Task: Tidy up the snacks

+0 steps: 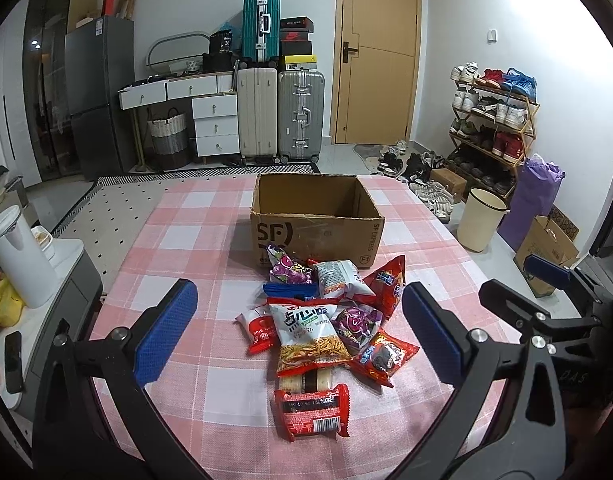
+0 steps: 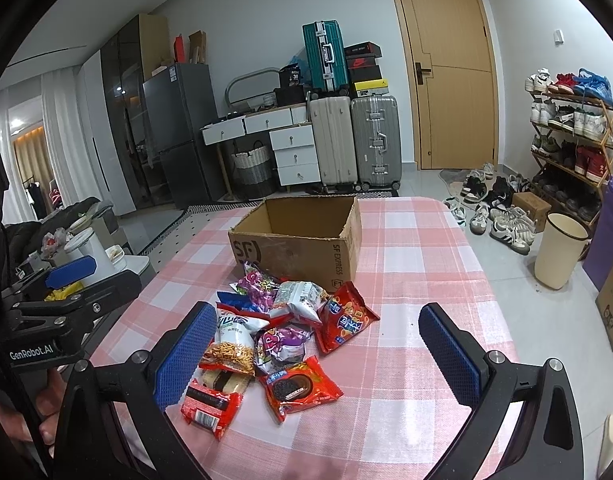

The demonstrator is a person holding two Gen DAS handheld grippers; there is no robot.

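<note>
A pile of snack packets [image 1: 326, 320] lies on the pink checked tablecloth [image 1: 178, 240], in front of an open, empty cardboard box [image 1: 314, 216]. The pile also shows in the right wrist view [image 2: 282, 332], with the box [image 2: 302, 236] behind it. Nearest me are a red wafer packet [image 1: 312, 410] and a red cookie packet [image 2: 300, 388]. My left gripper [image 1: 298, 328] is open and empty, held above the near side of the pile. My right gripper [image 2: 318, 356] is open and empty, just right of the pile.
The table's right edge drops to a tiled floor with a cream bin [image 2: 558, 254], shoes and a shoe rack [image 2: 574, 136]. A white jug [image 1: 20, 256] stands on a side unit at the left. Suitcases [image 1: 280, 116] and drawers stand at the far wall.
</note>
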